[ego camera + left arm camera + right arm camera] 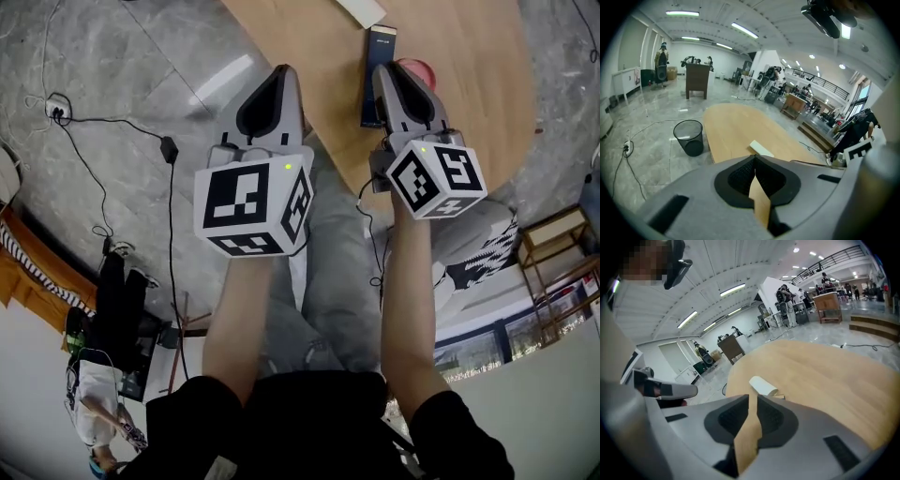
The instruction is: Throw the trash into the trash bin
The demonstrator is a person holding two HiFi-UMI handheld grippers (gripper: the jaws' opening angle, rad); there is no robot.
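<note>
The left gripper (754, 158) and right gripper (752, 398) are both closed, empty. Unless opened, the paper roll (763, 386), at twelve o'clock on the surface (825, 371), could be knocked away from the trash bin (688, 137) at ten o'clock.

Left hand-held gripper (754, 159): jaw tips meet and nothing is held; wood grain shows through the slit below the tips. Beyond lies a pale wooden tabletop (736, 124) with a white oblong piece of trash (761, 148) near its close edge. A black mesh trash bin (689, 137) stands upright on the grey floor (647, 122), just left of the tabletop.
</note>
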